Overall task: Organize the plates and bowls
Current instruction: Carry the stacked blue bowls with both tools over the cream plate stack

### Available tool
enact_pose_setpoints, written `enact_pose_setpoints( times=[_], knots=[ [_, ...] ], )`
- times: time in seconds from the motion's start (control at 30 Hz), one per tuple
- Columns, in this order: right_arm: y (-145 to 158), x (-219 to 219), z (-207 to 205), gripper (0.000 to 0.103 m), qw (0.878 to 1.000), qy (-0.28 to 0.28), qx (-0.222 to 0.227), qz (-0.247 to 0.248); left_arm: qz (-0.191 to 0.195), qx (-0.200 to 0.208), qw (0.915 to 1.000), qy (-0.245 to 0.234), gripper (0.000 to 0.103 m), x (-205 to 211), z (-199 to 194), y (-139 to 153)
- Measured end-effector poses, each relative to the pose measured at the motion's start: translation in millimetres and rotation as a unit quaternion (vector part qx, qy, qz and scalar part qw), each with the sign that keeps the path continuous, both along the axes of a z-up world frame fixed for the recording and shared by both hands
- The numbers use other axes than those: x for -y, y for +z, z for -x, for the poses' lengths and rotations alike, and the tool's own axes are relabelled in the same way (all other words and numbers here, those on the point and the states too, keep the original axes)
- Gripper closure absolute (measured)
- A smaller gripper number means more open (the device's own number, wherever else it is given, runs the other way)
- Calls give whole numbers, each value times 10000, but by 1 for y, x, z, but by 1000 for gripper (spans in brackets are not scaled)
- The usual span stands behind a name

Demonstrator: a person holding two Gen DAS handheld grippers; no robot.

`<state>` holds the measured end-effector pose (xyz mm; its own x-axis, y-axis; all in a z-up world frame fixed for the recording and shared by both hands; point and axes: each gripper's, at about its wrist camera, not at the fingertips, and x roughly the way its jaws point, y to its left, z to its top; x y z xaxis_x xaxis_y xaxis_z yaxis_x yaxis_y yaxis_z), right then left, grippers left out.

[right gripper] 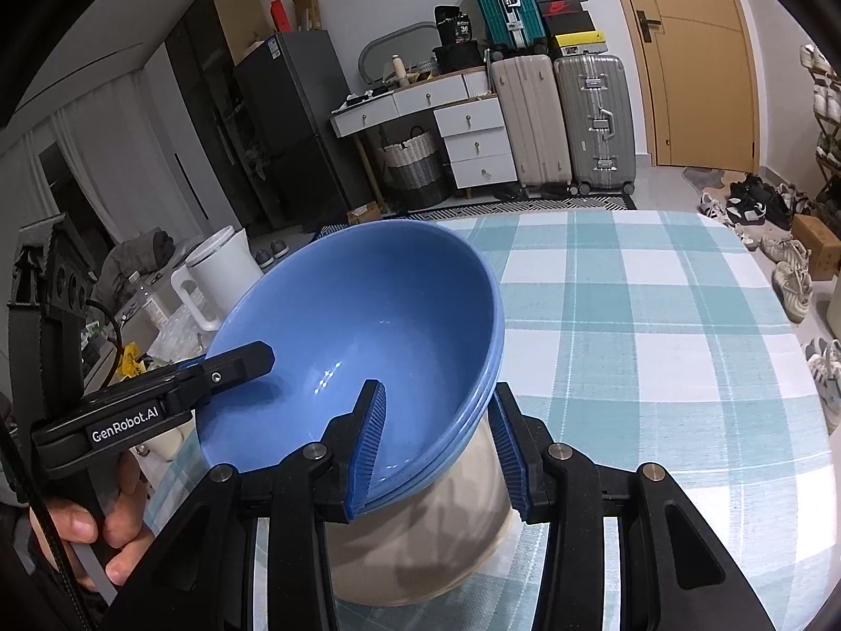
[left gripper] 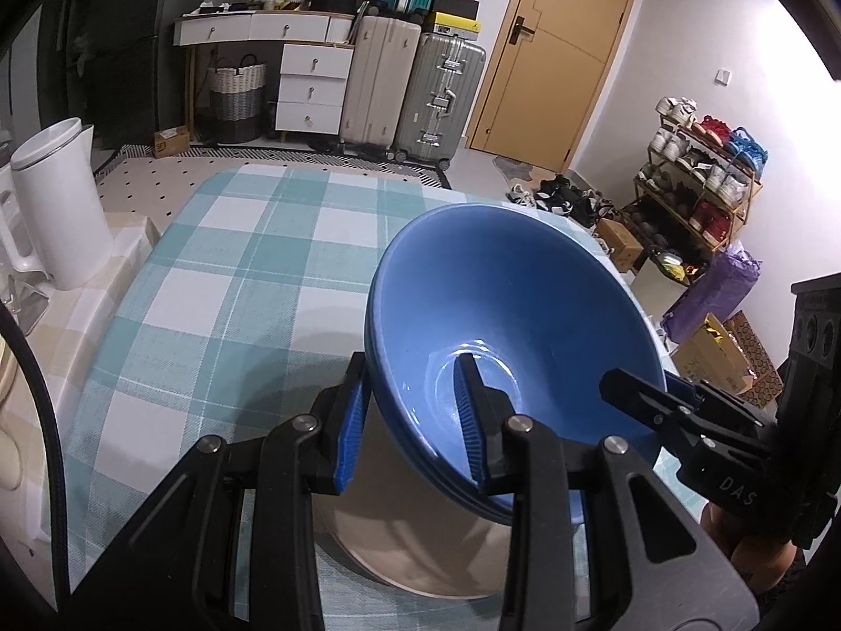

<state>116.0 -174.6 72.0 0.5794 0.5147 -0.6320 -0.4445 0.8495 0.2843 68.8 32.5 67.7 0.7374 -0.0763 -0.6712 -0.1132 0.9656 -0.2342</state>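
Checked cloth (left gripper: 221, 273) lies below; our left gripper (left gripper: 415, 420) and right gripper (right gripper: 436, 447) each clench the blue bowls (left gripper: 515, 315); we should lower them level onto the beige plate (left gripper: 420, 552).

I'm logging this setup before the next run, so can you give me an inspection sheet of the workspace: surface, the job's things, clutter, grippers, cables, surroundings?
Surface: table under a teal and white checked cloth.
Job's things: stack of blue bowls, tilted, held above beige plates on the cloth.
Clutter: white kettle on the side counter to the left; nothing else seen on the cloth.
Grippers: left gripper and right gripper each clamp the stack's rim on opposite sides, one jaw inside, one outside.
Cables: black cable arcs along the left wrist view's left edge.
Surroundings: suitcases, white drawer desk, shoe rack, wooden door.
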Motion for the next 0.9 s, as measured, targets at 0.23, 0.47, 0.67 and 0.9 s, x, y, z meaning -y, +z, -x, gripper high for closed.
enact_pose_setpoints(
  times=[0.23, 0.47, 0.67, 0.9],
  knots=[
    [-9, -8, -8, 62, 9999, 46, -85, 47, 22, -117, 9999, 61, 74, -7, -7, -14],
    [-15, -13, -12, 62, 9998, 53, -162, 81, 38, -164, 9998, 97, 74, -12, -13, -22],
    [-18, -15, -13, 62, 9997, 54, -200, 96, 61, -211, 9997, 113, 74, -15, -16, -27],
    [-18, -17, -13, 61, 9998, 60, -153, 144, 88, -275, 9995, 98, 74, -18, -17, -32]
  ],
)
